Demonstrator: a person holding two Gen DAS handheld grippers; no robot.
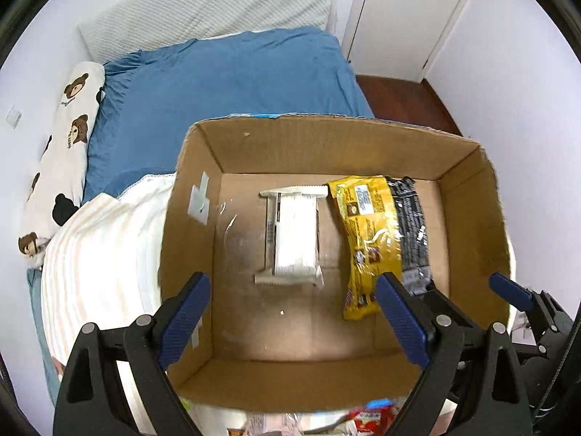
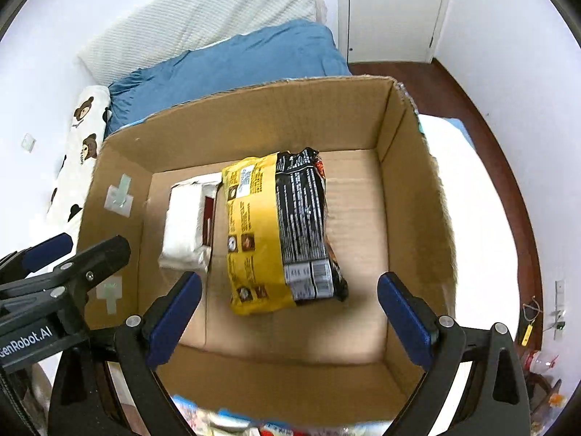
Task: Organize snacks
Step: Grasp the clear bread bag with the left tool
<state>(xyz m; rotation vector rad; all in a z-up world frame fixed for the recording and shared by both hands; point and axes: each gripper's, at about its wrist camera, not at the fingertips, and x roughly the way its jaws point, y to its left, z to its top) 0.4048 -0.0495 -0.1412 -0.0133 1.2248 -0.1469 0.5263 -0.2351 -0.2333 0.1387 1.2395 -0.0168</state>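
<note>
Left gripper [image 1: 294, 312]: black frame w/ blue pads, jaws spread wide, nothing between them; it points down into the box, above the floor of it.
Right gripper [image 2: 288, 309]: same type, black w/ blue pads, jaws also wide apart and empty; it hangs over the near half of the box. In left wrist view it shows at the right edge.
Box: open brown cardboard box [image 1: 468, 210], no lid, it stands on white cloth on the bed. Pale tape pieces [image 1: 199, 200] stick on inner left wall.
White snack: flat white sealed snack pack [image 1: 294, 234] lies on the box floor, left of centre, long side running away from the cameras.
Yellow snack: bigger yellow-and-black plastic snack bag [image 2: 279, 229] lies flat just beside the white pack, on its right; in right wrist view they seem to touch at the far end, cannot tell for sure.
More snacks: blurred colourful wrappers [image 1: 370, 416] at bottom edge, outside the box, near side. Details not readable.
Bed: blue sheet [image 1: 236, 80] behind the box, white pillow w/ brown bear print [image 1: 69, 138] at left, white quilted headboard [image 1: 218, 3] at the far end.
Room: white door [image 1: 410, 11] at back right, dark red-brown floor [image 2: 483, 138].
</note>
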